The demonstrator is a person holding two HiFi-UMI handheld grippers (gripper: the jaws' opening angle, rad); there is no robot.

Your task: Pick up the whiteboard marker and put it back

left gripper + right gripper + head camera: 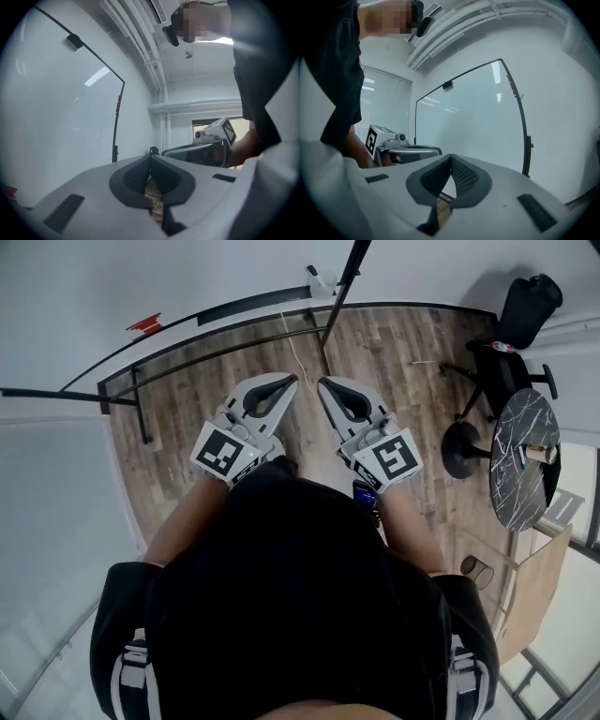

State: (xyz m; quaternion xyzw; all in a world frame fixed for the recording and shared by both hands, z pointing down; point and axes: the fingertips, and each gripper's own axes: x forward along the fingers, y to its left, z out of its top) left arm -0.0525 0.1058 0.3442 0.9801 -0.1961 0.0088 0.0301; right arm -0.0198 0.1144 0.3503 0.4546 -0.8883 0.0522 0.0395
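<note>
Brown plank floor (225,399) is showing wood grain with a low satin sheen, and the big white glossy whiteboard panel (473,117) is reflecting ceiling lights inside its thin black metal frame (527,154). Pale grey shells of the left gripper (289,381) and right gripper (325,382) are looking like smooth matt plastic, with black ribbed rubbery pads (136,176) lining the jaws. Round dark tabletop (525,456) is reading as polished marble with white veins, and the person's black top (300,596) is looking like soft matt cloth.
</note>
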